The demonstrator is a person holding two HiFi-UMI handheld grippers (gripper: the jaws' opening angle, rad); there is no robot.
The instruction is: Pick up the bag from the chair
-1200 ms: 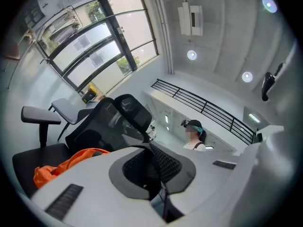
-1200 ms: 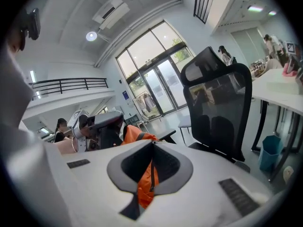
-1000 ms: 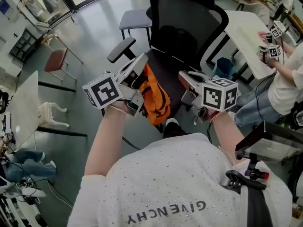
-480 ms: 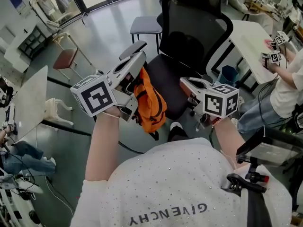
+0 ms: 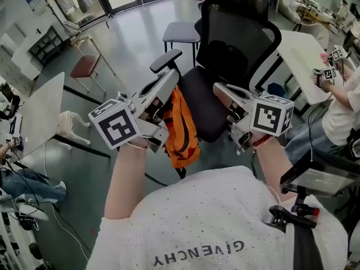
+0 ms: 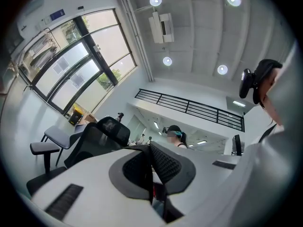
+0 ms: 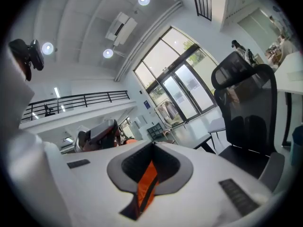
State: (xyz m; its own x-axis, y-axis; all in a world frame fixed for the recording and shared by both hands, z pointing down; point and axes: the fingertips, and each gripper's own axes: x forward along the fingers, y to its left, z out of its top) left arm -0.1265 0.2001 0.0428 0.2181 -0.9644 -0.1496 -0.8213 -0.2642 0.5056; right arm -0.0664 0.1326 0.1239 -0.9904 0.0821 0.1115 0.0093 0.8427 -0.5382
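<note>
The orange bag [image 5: 181, 131] hangs in the air from my left gripper [image 5: 169, 84], just left of the black office chair's seat [image 5: 203, 103]. In the left gripper view the jaws [image 6: 151, 174] are shut on a dark strap [image 6: 147, 167]. My right gripper [image 5: 220, 92] is held level over the seat's front. Its own view shows the jaws [image 7: 151, 161] shut on an orange strap [image 7: 146, 186] of the bag. The high-backed chair [image 7: 246, 93] stands to the right in that view.
A grey stool [image 5: 180, 31] and a red-seated chair [image 5: 90, 65] stand behind on the floor. A white table [image 5: 36, 111] is at the left, a white desk [image 5: 304, 49] at the right, where another person [image 5: 337, 100] sits holding grippers.
The bag has come off the chair seat and now hangs free at the seat's left front. Both grippers stayed shut and rose slightly with it.
</note>
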